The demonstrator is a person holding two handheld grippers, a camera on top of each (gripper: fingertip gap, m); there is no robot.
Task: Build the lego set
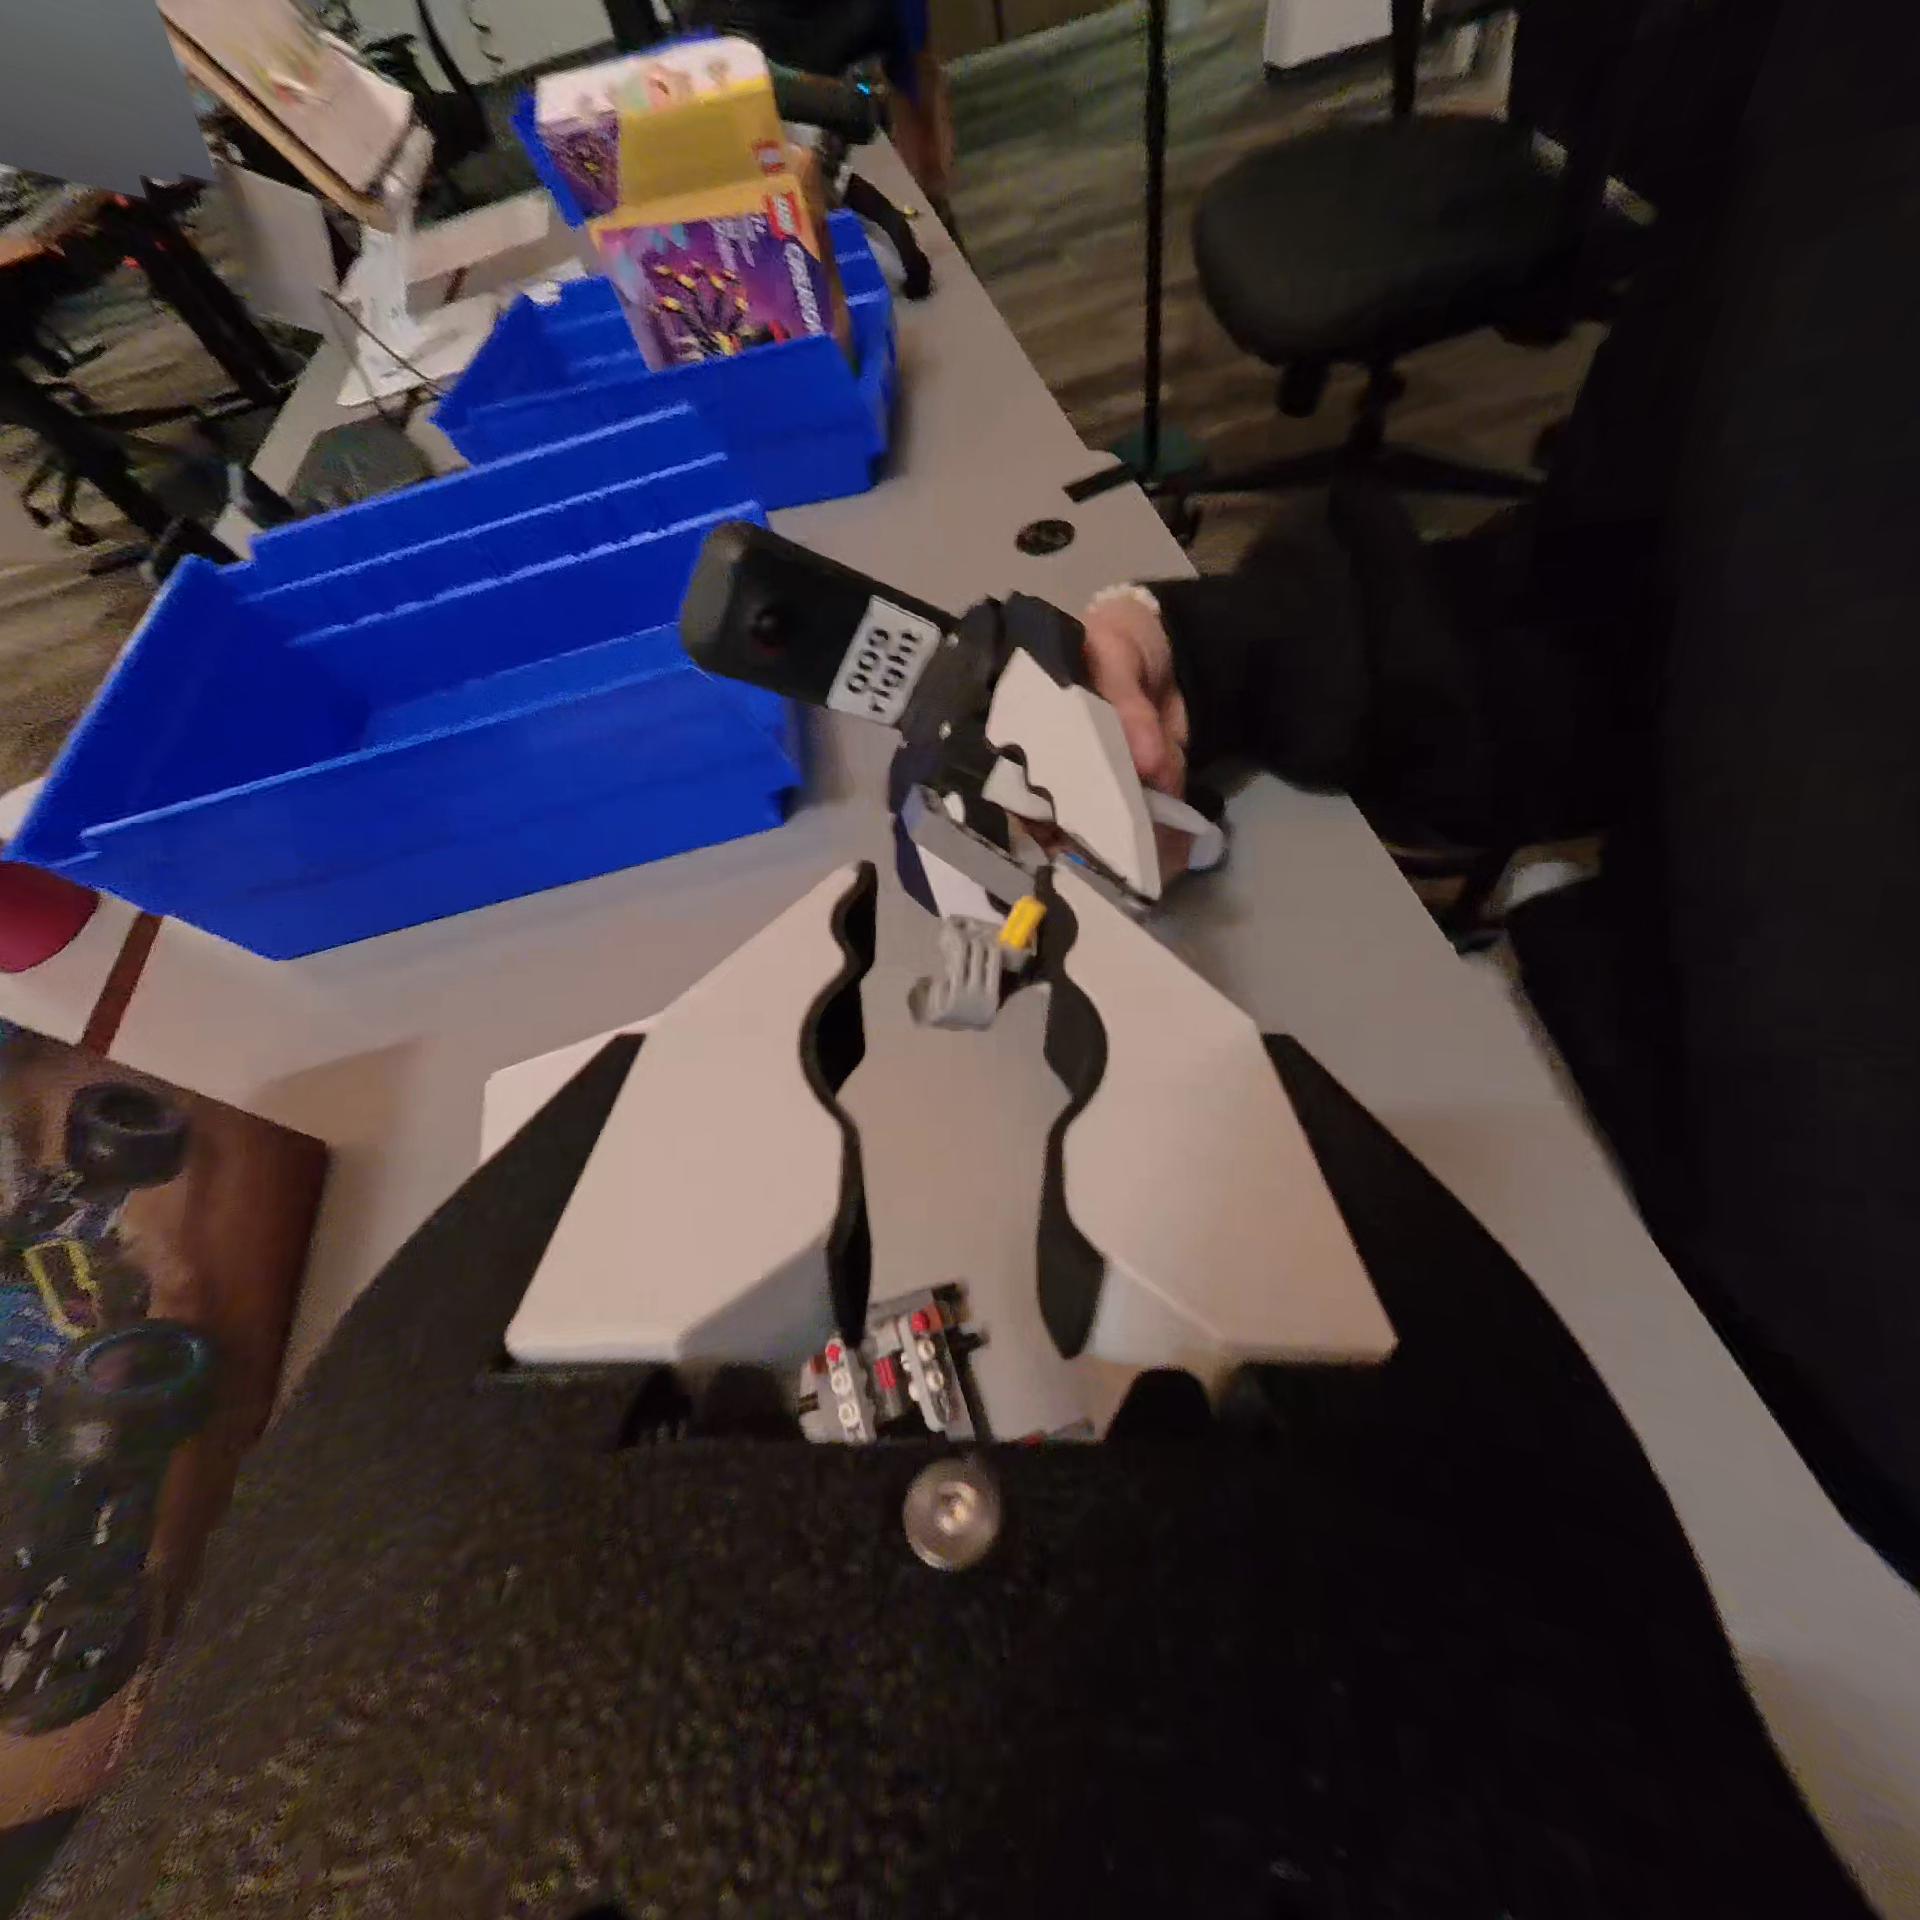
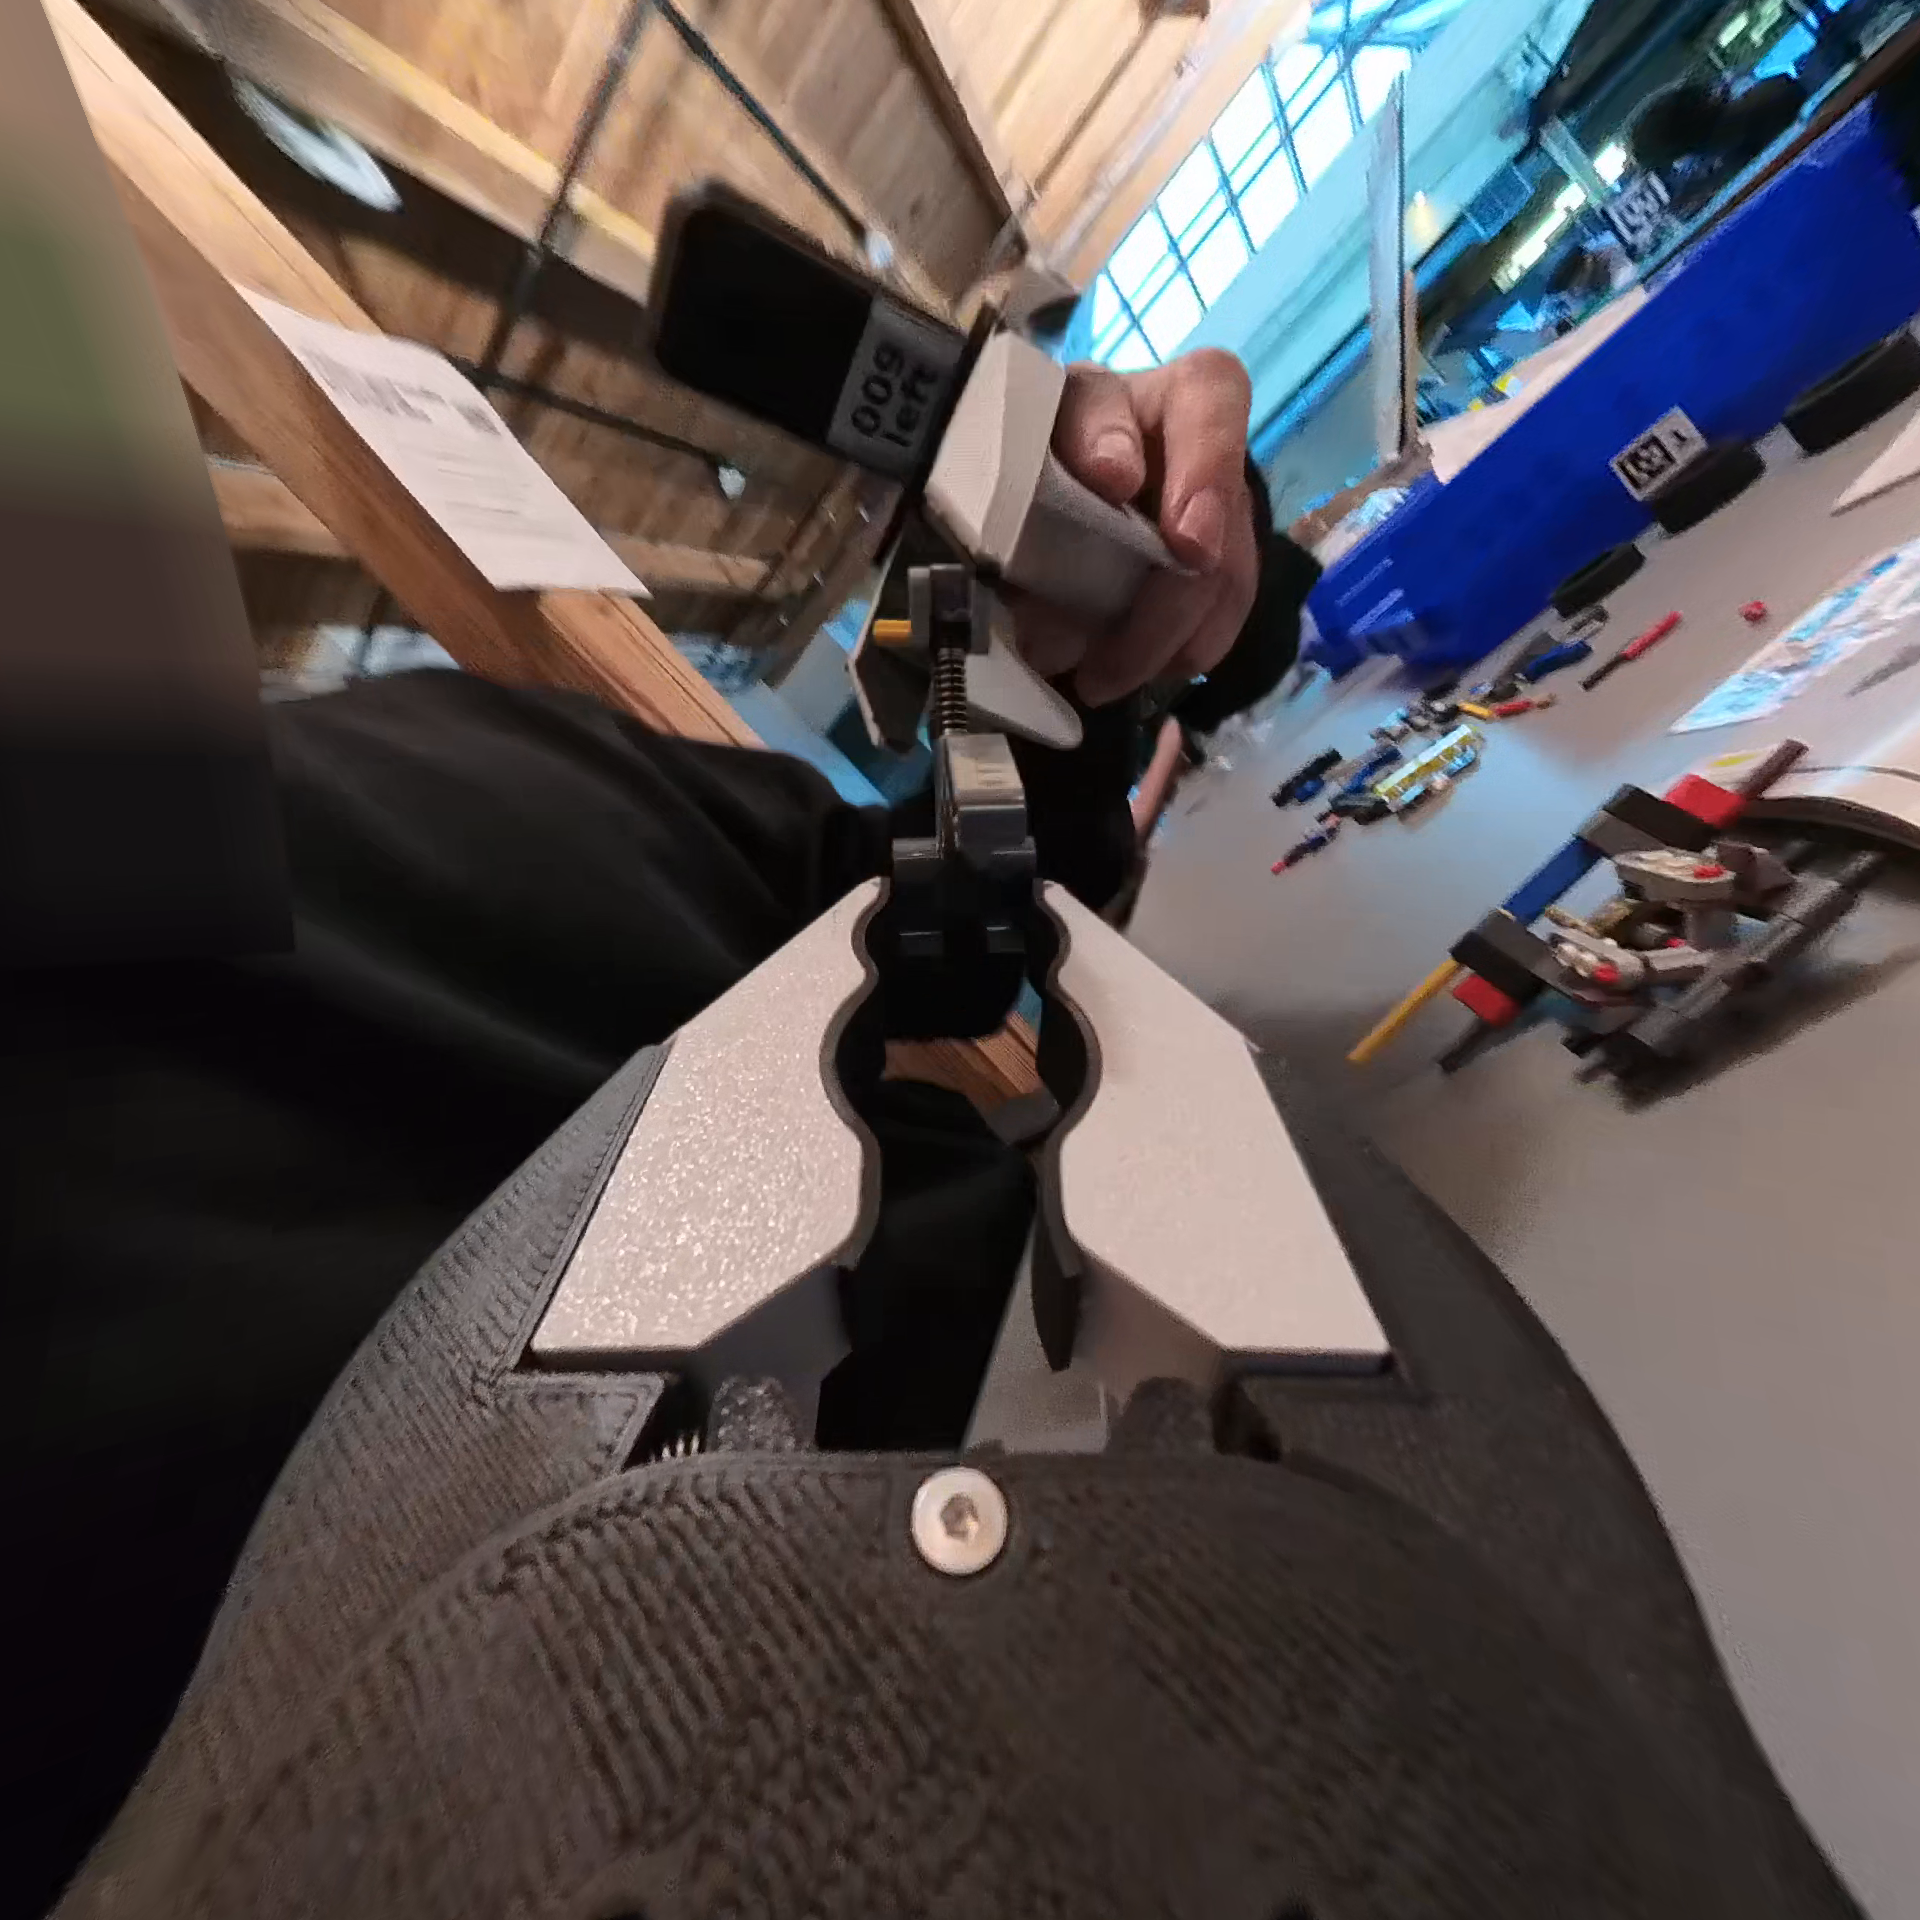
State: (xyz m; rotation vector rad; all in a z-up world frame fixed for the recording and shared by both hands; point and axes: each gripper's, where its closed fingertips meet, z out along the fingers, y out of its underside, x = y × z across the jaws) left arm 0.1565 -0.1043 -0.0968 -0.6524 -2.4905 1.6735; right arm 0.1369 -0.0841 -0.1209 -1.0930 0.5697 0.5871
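Left gripper (image 1: 961, 925): held above the table, pointing at the other gripper; its fingers stand apart, a small grey and yellow piece (image 1: 971, 961) at the right finger's tip.
Right gripper (image 2: 961, 914): tilted, fingertips clamped on the dark end of a sprung piece (image 2: 961, 831).
Hands: each wraps a gripper's grip; the left hand (image 2: 1153, 520) shows curled fingers.

Blue bins (image 1: 416, 748), grey lego piece (image 1: 961, 982) with yellow pin (image 1: 1021, 920)

A grey spring piece (image 2: 961, 727) with a yellow pin (image 1: 1021, 920) is hanging above the bench; a half-built frame (image 2: 1652, 925) is lying near loose parts (image 2: 1382, 769).
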